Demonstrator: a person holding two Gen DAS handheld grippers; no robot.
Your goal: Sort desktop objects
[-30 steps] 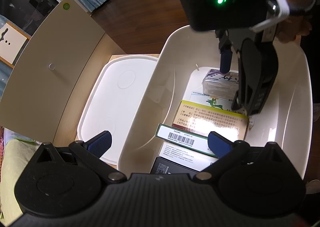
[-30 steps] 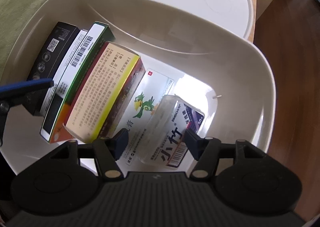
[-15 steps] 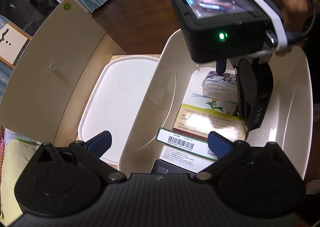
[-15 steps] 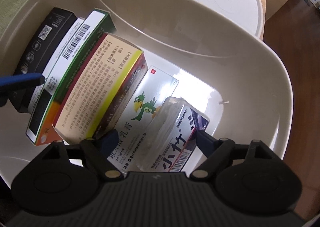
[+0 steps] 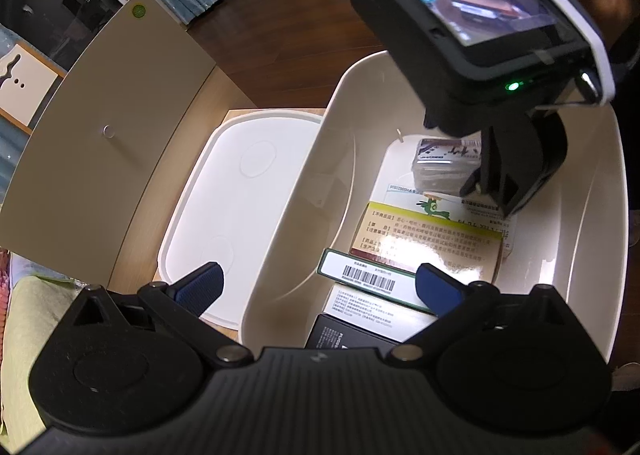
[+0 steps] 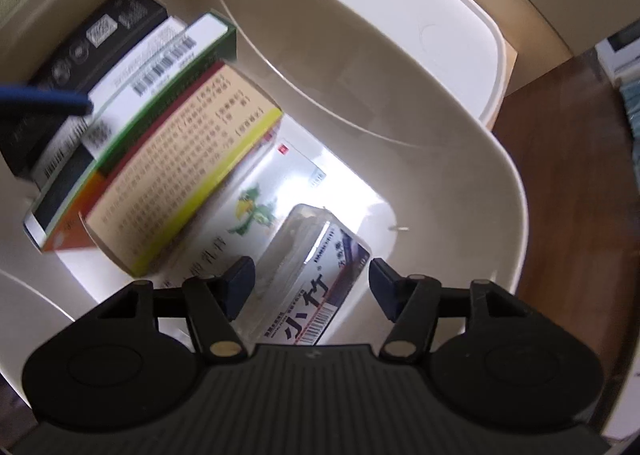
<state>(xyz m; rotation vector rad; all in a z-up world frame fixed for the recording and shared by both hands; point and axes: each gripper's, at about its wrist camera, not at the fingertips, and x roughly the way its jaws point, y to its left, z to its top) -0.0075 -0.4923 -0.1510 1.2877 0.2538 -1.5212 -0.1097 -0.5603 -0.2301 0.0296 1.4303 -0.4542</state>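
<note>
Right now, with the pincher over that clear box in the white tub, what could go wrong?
1. The right gripper is closing around the clear plastic box, which lies tilted on the parrot carton; it might slip or twist out.
2. The leaning cartons stand close beside it, so a finger could nudge them over.
3. The left gripper straddles the tub wall and could bump the tub.
</note>
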